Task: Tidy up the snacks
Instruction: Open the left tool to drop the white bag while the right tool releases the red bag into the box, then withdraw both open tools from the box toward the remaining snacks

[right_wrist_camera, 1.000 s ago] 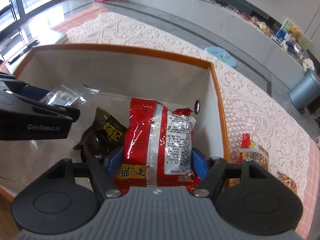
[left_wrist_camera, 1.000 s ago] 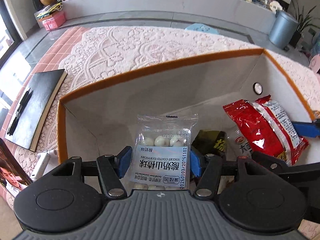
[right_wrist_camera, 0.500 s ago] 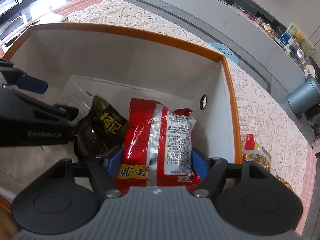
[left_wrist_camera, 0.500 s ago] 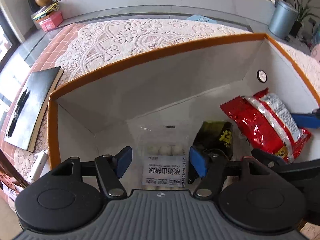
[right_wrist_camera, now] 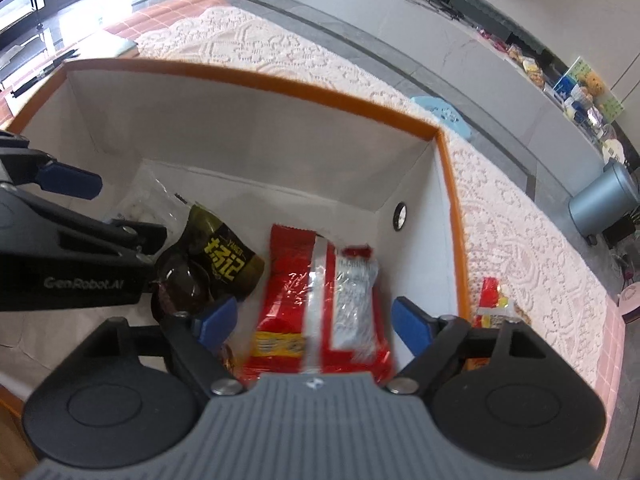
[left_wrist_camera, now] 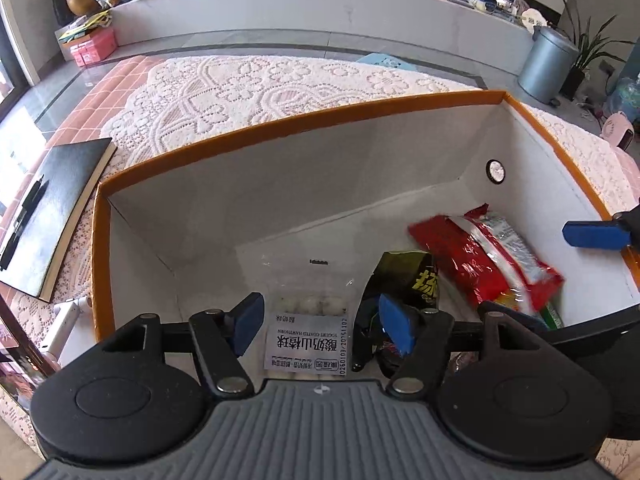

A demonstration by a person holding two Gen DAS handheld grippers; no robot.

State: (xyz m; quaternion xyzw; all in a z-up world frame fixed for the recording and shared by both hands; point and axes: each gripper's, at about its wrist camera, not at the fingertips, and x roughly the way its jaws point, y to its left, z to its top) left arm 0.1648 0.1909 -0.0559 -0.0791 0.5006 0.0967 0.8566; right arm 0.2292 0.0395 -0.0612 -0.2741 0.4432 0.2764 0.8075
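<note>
A white box with an orange rim holds the snacks. A clear pack of white yogurt hawthorn balls lies on the box floor under my open left gripper, free of the pads. A dark pack with yellow letters lies beside it. A red snack bag lies at the right of the box floor, below my open right gripper, which does not touch it.
A black notebook with a pen lies left of the box on the lace tablecloth. Another red and yellow snack pack lies outside the box on the right. A grey bin stands on the floor beyond.
Both grippers opened. The hawthorn pack dropped from my left gripper to the box floor. The red bag dropped from my right gripper into the box.
</note>
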